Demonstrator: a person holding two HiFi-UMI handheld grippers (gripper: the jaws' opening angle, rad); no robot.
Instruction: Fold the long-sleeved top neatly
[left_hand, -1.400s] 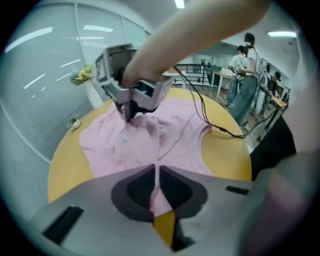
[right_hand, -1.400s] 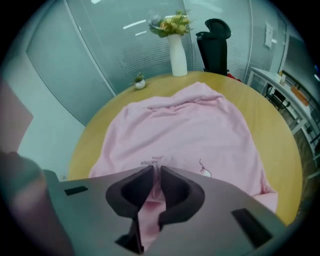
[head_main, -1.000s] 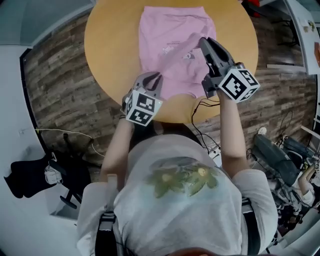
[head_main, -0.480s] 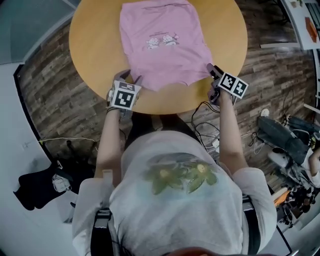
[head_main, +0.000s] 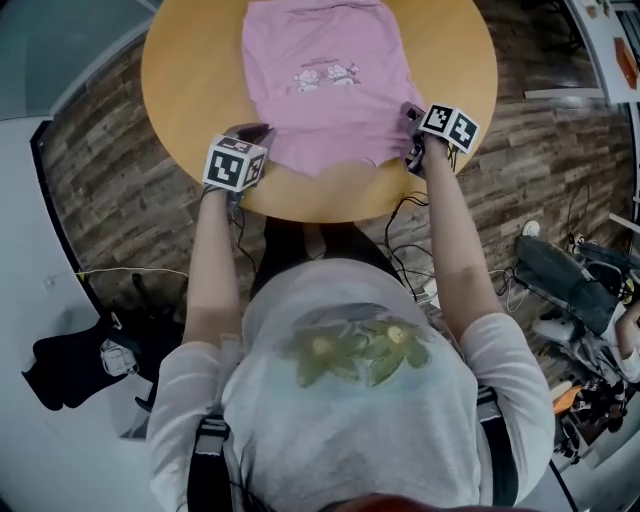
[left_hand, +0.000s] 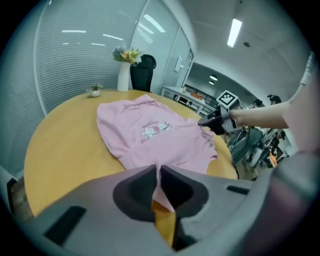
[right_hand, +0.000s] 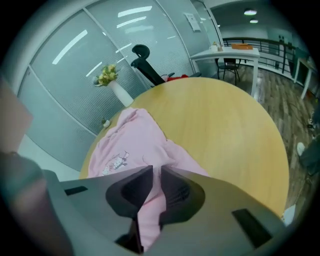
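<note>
**A:** quick one, what are the claws up to here?

**B:** Going left to right: the left claw has just been closing. Its jaws are almost together now, with a pinch of the pink top caught between them. That's the top's near-left corner, close to the near edge of the round table.

**A:** and the other one?

**B:** Same deal. The right claw has just been closing too, and its narrow gap is stuffed with pink cloth. It's gripping the top's near-right corner, toward the table's near-right edge.

**A:** where's the rest of the top?

**B:** Lying flat with the cartoon print up, running from the near edge to the far edge of the table.

**A:** count?

**B:** Two claws, one top, one table. Past the far edge there's one white vase with flowers and one tiny pot plant. Can't tell if they're actually on the table.
</note>
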